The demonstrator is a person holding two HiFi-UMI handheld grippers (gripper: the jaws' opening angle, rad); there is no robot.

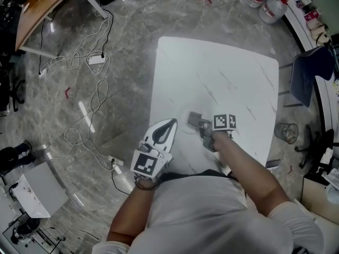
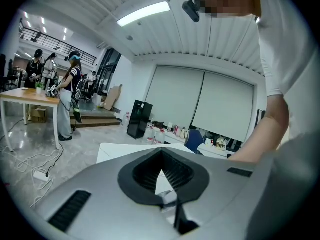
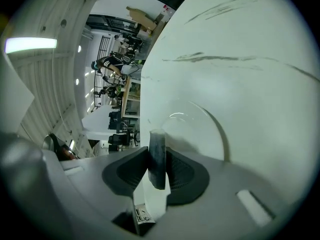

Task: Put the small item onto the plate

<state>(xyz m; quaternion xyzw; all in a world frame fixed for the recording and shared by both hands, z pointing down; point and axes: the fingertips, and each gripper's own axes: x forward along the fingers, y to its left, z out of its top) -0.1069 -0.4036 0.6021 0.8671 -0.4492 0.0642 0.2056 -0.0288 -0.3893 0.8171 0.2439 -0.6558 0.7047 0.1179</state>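
A small flat grey item (image 1: 194, 119) is pinched between the pads of my right gripper (image 1: 204, 127), which is shut on it. In the right gripper view the item (image 3: 157, 154) stands on edge between the jaws, just over the near rim of a pale round plate (image 3: 223, 139). The plate (image 1: 184, 127) lies on the white table, near its front-left part. My left gripper (image 1: 170, 123) hovers at the table's left edge, beside the plate. Its jaws meet at the tip with nothing between them, as the left gripper view (image 2: 162, 196) also shows.
The white marble-patterned table (image 1: 238, 83) stretches away behind the plate. Cables and a power strip (image 1: 96, 59) lie on the floor at left. Water bottles (image 1: 267, 1), a blue chair (image 1: 310, 73) and a wire bin (image 1: 286, 132) stand at right. People stand far off (image 2: 67, 101).
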